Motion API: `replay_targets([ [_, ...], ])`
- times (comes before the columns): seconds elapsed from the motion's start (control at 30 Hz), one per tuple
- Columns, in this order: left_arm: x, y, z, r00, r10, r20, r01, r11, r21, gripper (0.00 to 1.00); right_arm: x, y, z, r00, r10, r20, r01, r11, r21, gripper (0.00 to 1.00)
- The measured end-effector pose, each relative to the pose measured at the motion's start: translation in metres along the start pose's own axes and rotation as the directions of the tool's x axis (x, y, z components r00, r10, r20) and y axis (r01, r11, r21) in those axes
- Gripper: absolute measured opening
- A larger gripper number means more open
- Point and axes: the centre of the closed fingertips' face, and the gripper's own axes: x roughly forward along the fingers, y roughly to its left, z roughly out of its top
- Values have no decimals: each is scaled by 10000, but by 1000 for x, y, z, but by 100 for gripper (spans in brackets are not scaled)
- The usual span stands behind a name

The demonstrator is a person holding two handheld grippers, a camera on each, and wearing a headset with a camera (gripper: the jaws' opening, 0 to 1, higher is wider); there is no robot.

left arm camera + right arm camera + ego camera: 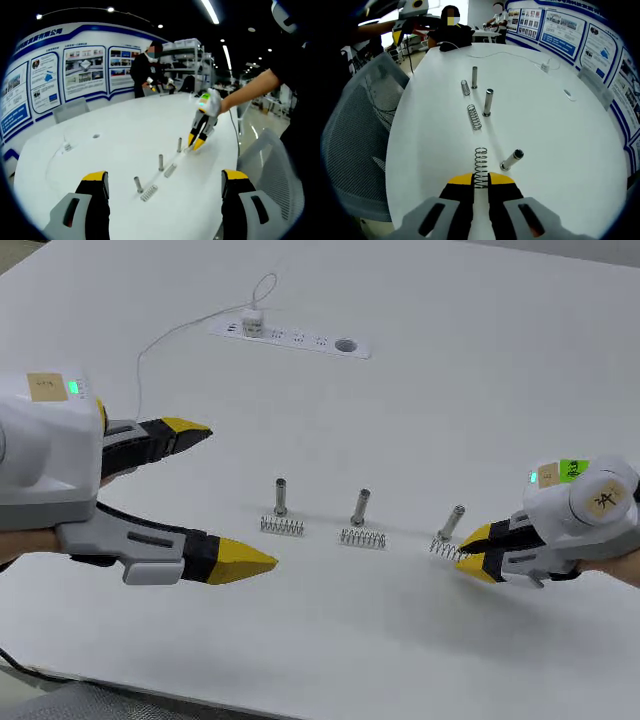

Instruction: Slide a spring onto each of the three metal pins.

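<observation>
Three metal pins stand in a row on the white table: left pin (281, 495), middle pin (361, 506), right pin (453, 522). A spring (282, 526) lies in front of the left pin, and another spring (362, 538) in front of the middle pin. My right gripper (466, 558) is shut on one end of the third spring (445, 550), beside the right pin. In the right gripper view that spring (480, 167) sticks out from between the closed jaws, next to the pin (512, 160). My left gripper (225, 495) hangs wide open, left of the row, holding nothing.
A white power strip (290, 337) with a plugged-in charger (253, 322) and cable lies at the far side of the table. A mesh chair (360, 120) stands by the table edge. People work at the far end (150, 70).
</observation>
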Motion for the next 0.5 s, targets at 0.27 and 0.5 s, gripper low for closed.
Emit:
replay_targets([
  [0.27,7,-9,15,9970,-506,588,521,9983,-253,93,-21,4,19,9996,2,286,5,9997,-237,10],
  [0.5,15,-15,30,9932,-832,811,836,9965,-17,90,-39,16,45,9975,181,686,-131,9972,-730,10],
])
